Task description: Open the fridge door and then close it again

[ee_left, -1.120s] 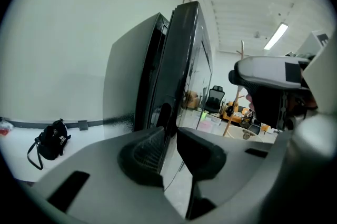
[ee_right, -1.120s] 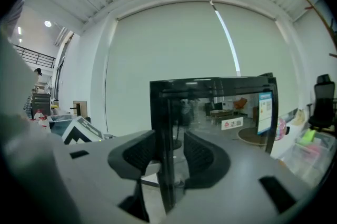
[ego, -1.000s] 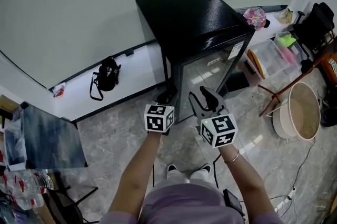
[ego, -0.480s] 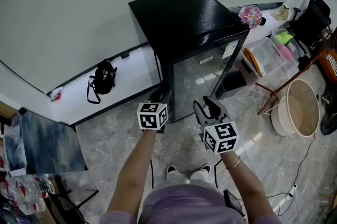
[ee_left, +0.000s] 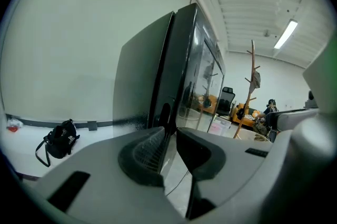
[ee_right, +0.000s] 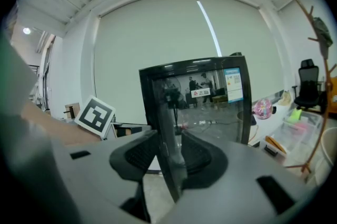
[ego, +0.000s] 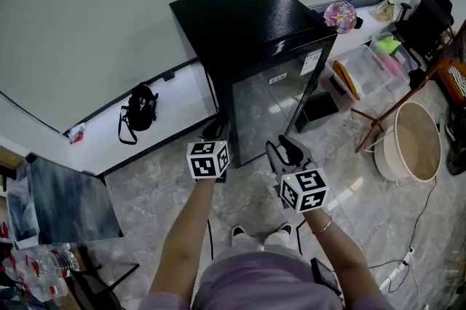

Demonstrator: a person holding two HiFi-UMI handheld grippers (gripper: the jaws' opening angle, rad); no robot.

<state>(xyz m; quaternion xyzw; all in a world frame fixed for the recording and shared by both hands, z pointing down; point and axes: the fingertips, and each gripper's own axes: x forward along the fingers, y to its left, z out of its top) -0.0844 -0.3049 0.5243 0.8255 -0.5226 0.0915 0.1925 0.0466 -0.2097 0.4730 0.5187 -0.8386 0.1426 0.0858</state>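
A small black fridge point(ego: 247, 17) stands against the wall, its glass door point(ego: 266, 108) closed and facing me. My left gripper point(ego: 216, 130) hovers by the door's left edge. In the left gripper view its jaws point(ee_left: 171, 136) stand a narrow gap apart with nothing between them, and they point at the dark handle recess point(ee_left: 165, 112). My right gripper point(ego: 280, 148) hangs in front of the door's lower part. Its jaws point(ee_right: 169, 152) have just been closing. The door's dark left frame point(ee_right: 160, 107) lines up in their gap, and neither pad visibly presses on it.
A black bag point(ego: 138, 108) lies by the wall to the left. Right of the fridge are a clear storage box point(ego: 371, 72), a wooden stand point(ego: 378, 123) and a beige tub point(ego: 415, 145). A grey board point(ego: 69, 192) and bottles point(ego: 36, 276) sit at the far left.
My right gripper has sunk a little lower in the head view and its jaws have narrowed. The left gripper has hardly moved. The fridge door stays closed.
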